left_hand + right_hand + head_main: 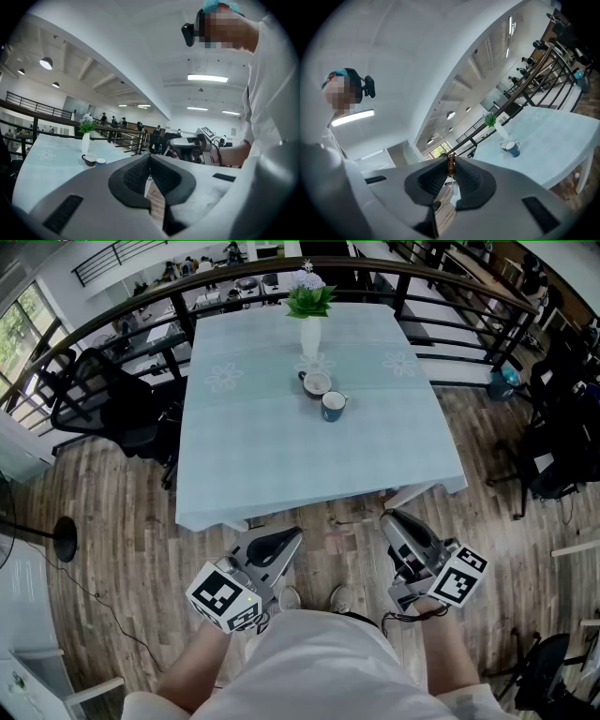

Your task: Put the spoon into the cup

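A blue cup (333,406) and a dark cup (316,383) stand together on the pale blue table (281,465), in front of a white vase with a green plant (310,329). Both grippers hang well short of the table's near edge, over the wood floor. My right gripper (392,519) is shut on the spoon (451,165): its brown handle end sticks out at the jaw tips and its thin stem runs back between the pads. From that gripper the blue cup (513,148) is far ahead to the right. My left gripper (295,538) is shut with nothing in it (150,158).
A black office chair (103,399) stands left of the table. A dark curved railing (450,277) runs behind the table. More chairs and gear crowd the right side (553,456). A round lamp base (64,540) sits on the floor at the left.
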`<state>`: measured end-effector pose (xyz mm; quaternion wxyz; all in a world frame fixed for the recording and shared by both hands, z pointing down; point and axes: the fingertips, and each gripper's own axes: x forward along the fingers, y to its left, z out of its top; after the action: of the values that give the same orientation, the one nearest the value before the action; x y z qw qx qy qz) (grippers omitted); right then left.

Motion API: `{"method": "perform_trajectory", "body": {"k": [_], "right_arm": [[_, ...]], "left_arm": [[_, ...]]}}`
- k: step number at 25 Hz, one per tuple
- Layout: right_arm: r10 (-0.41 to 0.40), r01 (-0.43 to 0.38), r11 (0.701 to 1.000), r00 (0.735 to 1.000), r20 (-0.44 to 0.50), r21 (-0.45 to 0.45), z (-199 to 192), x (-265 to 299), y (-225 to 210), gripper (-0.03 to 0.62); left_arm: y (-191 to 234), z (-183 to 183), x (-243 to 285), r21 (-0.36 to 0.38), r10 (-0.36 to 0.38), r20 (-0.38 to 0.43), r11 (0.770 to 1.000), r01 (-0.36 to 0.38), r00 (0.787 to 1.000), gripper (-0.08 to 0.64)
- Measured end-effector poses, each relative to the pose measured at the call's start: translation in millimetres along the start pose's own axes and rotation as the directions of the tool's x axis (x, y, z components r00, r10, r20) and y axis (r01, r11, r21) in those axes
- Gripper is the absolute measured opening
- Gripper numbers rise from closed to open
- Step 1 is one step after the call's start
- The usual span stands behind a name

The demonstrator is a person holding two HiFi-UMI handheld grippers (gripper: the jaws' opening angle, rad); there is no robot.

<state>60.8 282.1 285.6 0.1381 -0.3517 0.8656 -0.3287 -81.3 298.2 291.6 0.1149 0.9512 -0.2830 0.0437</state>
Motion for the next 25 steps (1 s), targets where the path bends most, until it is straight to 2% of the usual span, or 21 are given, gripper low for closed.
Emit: {"method": "perform_trajectory", "body": {"k": [5, 14, 25], "right_arm": [[0.01, -0.01, 1.0, 1.0, -0.011, 0.001, 8.8, -16.3, -11.9, 0.06], [0.048, -0.047, 0.999, 0.998, -0.045, 0.023, 28.6, -46.3, -49.7, 0.06], [0.07, -0.066, 0.997, 0.995, -0.078, 0.046, 36.0, -57.1, -84.4, 0.06]], "left_arm": [[-15.1, 0.0, 18.1, -0.001, 0.017, 0.0, 1.0, -0.017, 1.0, 0.021], [-35.5, -11.5, 65.5, -0.019, 0.09, -0.007, 0.996, -0.09, 0.996, 0.021], [-38.7, -20.7, 94.8, -0.036, 0.137, -0.021, 0.99, -0.137, 0.99, 0.021]]}}
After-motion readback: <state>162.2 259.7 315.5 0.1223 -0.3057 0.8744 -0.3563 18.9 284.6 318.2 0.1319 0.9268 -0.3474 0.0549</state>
